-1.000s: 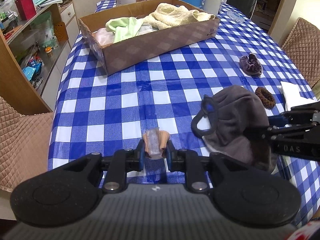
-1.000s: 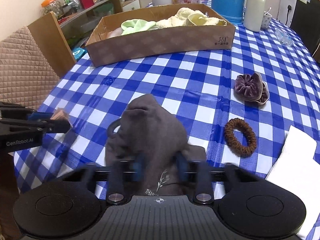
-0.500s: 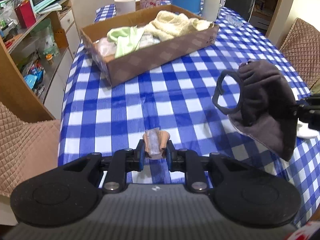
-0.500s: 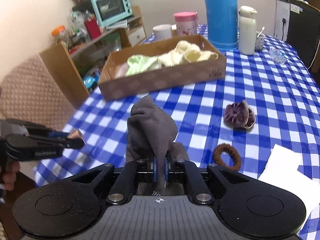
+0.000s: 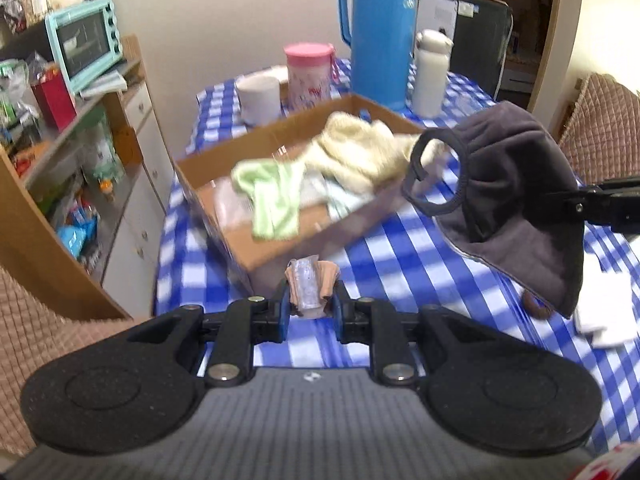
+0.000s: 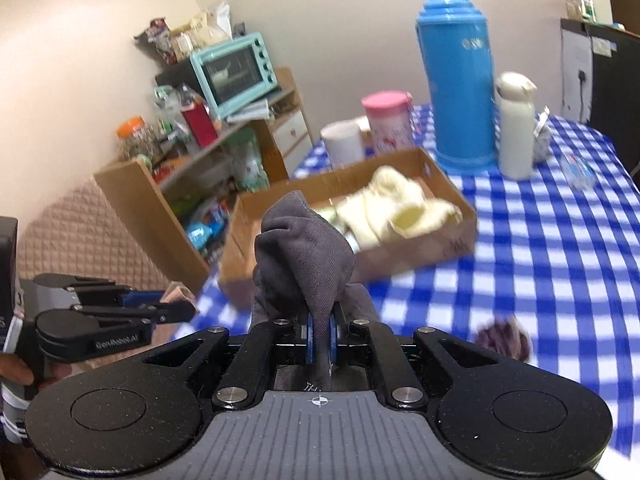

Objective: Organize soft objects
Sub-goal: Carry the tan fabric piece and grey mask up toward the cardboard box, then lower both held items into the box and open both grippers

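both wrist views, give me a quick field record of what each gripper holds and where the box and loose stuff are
left gripper: shut on small tan packet
right gripper: shut on dark grey hat, lifted off the table
cardboard box: on checked tablecloth, ahead of both grippers
box contents: cream knit item, light green cloth
behind box: blue thermos, pink cup, white mug
loose on table: purple scrunchie

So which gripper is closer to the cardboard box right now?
Left, as far as I can tell. The left gripper, holding a small tan bundle, hangs near the cardboard box's front corner; the right gripper, clamping the dark hat, sits farther back.
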Demonstrator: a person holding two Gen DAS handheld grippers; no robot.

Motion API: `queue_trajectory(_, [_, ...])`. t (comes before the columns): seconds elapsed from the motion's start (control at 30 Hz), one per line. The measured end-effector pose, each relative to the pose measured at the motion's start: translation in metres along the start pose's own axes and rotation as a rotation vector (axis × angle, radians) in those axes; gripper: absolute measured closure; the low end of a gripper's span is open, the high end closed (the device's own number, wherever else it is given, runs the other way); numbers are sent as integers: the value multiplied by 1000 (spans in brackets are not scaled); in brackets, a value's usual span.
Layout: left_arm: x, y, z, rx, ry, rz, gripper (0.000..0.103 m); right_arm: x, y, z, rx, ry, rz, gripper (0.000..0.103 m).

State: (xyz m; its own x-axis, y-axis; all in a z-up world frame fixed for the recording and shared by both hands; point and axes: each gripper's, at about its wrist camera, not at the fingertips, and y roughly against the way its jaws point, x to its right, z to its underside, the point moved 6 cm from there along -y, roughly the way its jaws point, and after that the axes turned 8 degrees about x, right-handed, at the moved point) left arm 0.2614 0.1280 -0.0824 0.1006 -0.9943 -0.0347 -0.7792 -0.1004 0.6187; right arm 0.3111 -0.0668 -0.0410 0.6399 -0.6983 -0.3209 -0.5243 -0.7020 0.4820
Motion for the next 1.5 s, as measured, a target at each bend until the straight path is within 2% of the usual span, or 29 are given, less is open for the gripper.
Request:
queue_trajectory(0.23, [-28, -34, -47, 42, 2, -9, 84, -16, -52, -53, 75, -1, -34, 95])
queue_trajectory(0.43, [-47, -66, -76, 55, 13, -4, 84, -18, -99, -82, 121, 10, -32, 95])
queue_trajectory(0.67, [-60, -108, -83, 23, 12, -1, 84, -8, -154, -93, 161, -5, -16, 95])
queue_trajectory(0.77, [-63, -127, -77, -11, 18, 9, 84, -1, -181, -84, 131, 0, 4, 95])
queue_trajectory(1.03, [-61, -167, -54, -93, 12, 40, 84, 21, -236, -35, -40, 16, 53, 95])
queue_trajectory(1.33, [-59, -191, -42, -164, -20, 33, 84, 22, -261, -10, -181, 93, 57, 95])
queue_trajectory(1.43, [-59, -197, -39, -180, -22, 25, 83, 22, -265, -3, -199, 121, 73, 95])
queue_trajectory(1.5, [-60, -199, -38, -188, -21, 18, 79, 21, -264, -3, -197, 118, 73, 95])
